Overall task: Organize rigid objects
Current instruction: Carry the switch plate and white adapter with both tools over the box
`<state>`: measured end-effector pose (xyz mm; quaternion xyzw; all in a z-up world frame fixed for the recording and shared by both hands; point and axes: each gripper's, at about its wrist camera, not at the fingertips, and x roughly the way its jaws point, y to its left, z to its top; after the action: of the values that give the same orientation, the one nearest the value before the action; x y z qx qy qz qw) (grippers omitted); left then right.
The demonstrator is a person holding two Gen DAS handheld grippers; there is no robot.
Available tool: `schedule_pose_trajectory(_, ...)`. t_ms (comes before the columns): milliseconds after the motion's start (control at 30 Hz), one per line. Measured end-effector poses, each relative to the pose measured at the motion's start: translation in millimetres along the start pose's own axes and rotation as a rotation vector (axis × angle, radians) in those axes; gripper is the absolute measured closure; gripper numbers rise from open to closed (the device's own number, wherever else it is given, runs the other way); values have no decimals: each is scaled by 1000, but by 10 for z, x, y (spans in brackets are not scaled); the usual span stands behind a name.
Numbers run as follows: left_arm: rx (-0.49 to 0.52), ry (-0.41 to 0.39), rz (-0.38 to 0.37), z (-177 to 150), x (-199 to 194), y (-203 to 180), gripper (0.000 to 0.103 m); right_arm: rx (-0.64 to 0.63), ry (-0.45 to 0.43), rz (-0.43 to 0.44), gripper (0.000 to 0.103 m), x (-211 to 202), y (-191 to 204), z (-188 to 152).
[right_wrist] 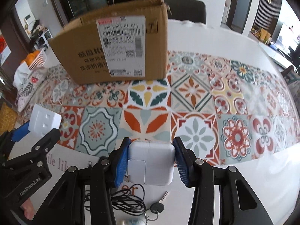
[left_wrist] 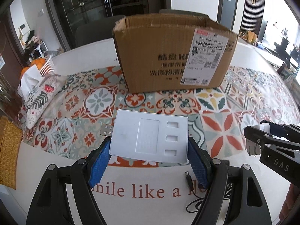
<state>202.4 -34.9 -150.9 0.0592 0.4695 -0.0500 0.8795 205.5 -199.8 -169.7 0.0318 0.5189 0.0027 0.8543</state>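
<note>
Mat (left_wrist: 131,193): "mile like a". Tongs: "DAS" (left_wrist: 281,166), "GenRobot.AI" (right_wrist: 30,188). Box label (left_wrist: 208,56): possibly "01 01".

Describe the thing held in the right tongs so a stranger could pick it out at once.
Start at the open cardboard box standing on the patterned tablecloth; nearer the camera, the right tongs hold a white power adapter. It is a chunky rounded square block, unlike the flat white card-shaped USB device in the left tongs, or the black cable and key lying below.
</note>
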Motion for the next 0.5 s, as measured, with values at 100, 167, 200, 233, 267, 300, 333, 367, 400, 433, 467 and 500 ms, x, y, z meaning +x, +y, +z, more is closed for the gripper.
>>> schedule_pose_trajectory(100,-1,-22,-2,79,-82,18,25,-3,-29,4,57,-74,61,70)
schedule_pose_trajectory(167,1,-40,5,136,-142,29,25,-3,-47,11,57,-139,71,116)
schedule_pose_trajectory(200,0,-50,6,169,-173,38,25,-4,-61,16,57,-182,82,154)
schedule_pose_trajectory(233,-1,-57,5,210,-203,50,25,-4,-68,18,57,-206,90,171)
schedule_pose_trajectory(267,-2,-59,2,243,-220,61,25,-4,-78,22,57,-233,97,199)
schedule_pose_trajectory(300,-4,-62,0,272,-239,72,25,-3,-86,28,57,-260,104,232)
schedule_pose_trajectory(333,-5,-67,-1,303,-261,81,25,-3,-91,32,57,-283,112,256)
schedule_pose_trajectory(367,-6,-76,3,342,-297,92,25,-4,-99,38,57,-311,118,285)
schedule_pose_trajectory(400,-6,-85,8,370,-328,101,25,-8,-112,46,57,-353,134,322)
schedule_pose_trajectory(433,-7,-95,12,400,-361,111,25,-11,-118,48,57,-378,143,340)
schedule_pose_trajectory(467,-10,-108,14,441,-410,127,25,-16,-130,56,57,-423,159,379)
schedule_pose_trajectory(500,-13,-115,13,471,-438,136,25,-19,-140,61,57,-461,176,412)
